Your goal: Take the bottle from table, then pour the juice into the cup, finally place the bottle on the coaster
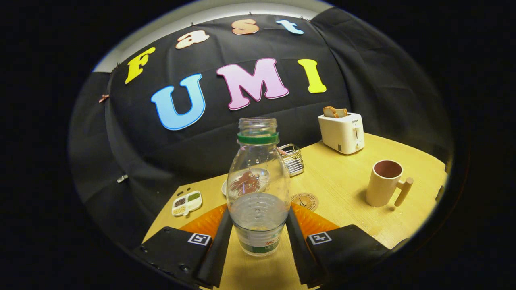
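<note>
The bottle [258,189], clamped between the gripper [258,225] fingers, hides most of a plate [224,187] behind it and the near edge of the coaster [305,201], while the small print on the toaster [342,132] and the bottle's label is too tiny to read.

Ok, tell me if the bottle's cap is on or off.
Off. The bottle stands upright between the claw fingers, its mouth bare above the green neck ring.
</note>
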Tool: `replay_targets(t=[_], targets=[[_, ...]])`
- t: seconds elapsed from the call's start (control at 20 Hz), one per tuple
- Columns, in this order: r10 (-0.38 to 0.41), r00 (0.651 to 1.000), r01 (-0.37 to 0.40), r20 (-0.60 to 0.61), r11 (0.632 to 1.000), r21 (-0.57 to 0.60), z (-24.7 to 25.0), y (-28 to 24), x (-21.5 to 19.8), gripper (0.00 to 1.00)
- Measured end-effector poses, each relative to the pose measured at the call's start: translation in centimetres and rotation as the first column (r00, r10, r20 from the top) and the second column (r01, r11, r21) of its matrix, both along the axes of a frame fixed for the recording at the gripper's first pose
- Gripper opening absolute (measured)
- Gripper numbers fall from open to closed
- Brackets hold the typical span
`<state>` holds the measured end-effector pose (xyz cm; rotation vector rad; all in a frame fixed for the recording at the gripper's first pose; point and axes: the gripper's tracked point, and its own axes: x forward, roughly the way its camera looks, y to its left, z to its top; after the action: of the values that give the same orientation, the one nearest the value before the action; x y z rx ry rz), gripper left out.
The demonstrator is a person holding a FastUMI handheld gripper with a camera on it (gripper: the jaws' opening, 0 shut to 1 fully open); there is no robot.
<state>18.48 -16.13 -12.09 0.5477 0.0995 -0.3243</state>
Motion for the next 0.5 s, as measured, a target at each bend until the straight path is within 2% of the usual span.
replay_targets(t=[0.25,0.5], targets=[[0.02,0.997,-0.033,0.071,0.982,0.187,0.7,-3.0,-0.7,0.72],[0.03,0.995,-0.062,0.093,0.929,0.365,-0.9,-6.4,-1.1,0.72]])
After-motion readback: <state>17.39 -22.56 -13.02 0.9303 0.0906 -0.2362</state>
